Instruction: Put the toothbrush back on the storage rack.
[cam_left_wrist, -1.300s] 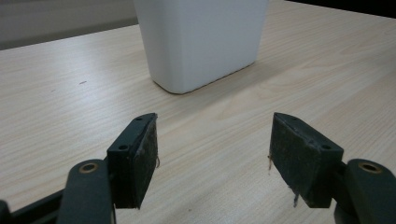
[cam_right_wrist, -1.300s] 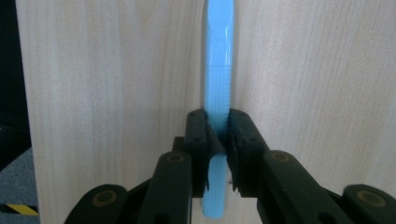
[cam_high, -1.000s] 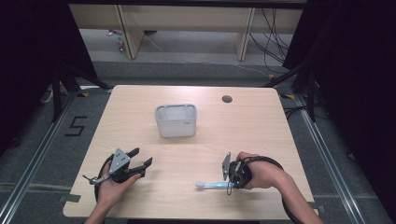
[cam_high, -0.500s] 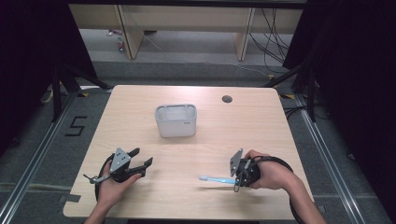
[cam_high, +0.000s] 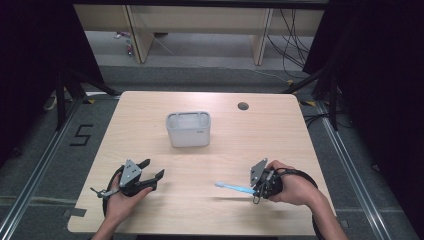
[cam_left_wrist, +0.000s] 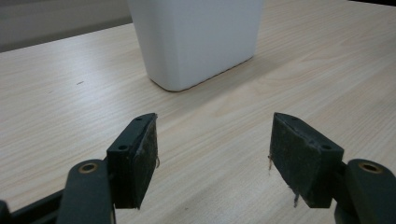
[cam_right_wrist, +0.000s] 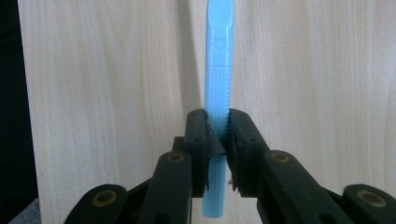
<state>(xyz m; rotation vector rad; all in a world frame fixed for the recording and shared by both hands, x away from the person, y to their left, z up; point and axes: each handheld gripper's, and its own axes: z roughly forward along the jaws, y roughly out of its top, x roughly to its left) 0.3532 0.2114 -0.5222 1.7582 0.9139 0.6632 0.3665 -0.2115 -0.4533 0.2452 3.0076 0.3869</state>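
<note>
Left gripper (cam_high: 150, 176): jaws apart, nothing held, near left. White rectangular plastic container (cam_high: 188, 129): upright, mid-table, far. Right gripper (cam_high: 256, 189): clamped on the light-blue plastic toothbrush (cam_high: 235, 187), held level just above the near-right wooden table (cam_high: 280, 125). Pickup judged done; placement in the container is left.

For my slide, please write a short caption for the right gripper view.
Right gripper shut on a light blue toothbrush handle, above the wooden table.
</note>
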